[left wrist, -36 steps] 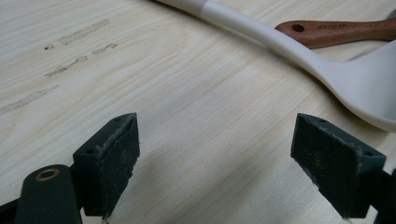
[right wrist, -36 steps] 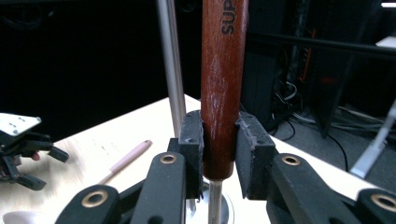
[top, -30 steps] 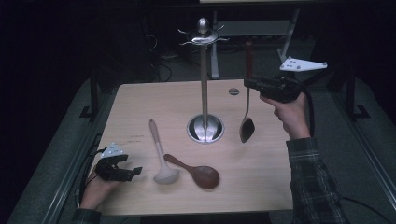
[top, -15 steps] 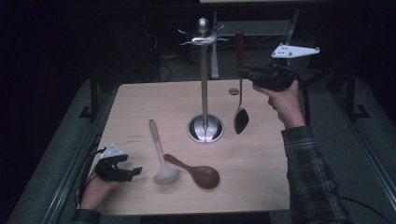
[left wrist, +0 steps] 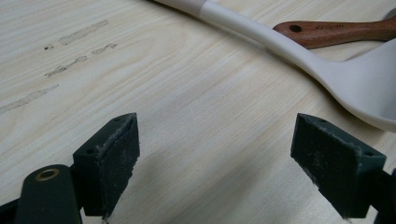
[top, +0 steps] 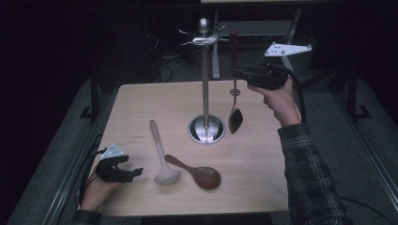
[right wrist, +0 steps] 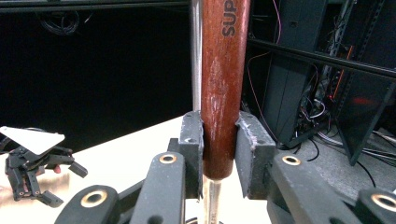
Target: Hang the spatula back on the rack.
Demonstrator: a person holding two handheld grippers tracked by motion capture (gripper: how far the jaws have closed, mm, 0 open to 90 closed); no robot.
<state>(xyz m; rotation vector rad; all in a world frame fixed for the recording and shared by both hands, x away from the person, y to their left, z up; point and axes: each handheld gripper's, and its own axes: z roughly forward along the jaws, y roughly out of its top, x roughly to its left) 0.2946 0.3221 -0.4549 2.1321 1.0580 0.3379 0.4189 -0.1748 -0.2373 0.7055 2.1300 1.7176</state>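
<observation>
Item: hanging a spoon on a rack; risks noted from the bench side.

Right claw: closed on the red-brown wooden handle of a metal spoon, near the handle's lower end. The spoon hangs upright, bowl down, clear of the bench, just right of the rack.

Left claw: jaws wide apart, nothing between them, resting at the near left corner beside a white ladle and a brown wooden spoon.

Hazards, as judged:
- Handle top sits about level with the rack's hooks. A sideways approach could knock the hook ring or rock the post.
- Low grip leaves a long length of handle above the jaws; it may pivot and miss a hook.
- Whether the handle has a hanging hole cannot be told. Without a catch, letting go drops the spoon onto the rack's base.
- Swinging bowl may strike the post.
</observation>
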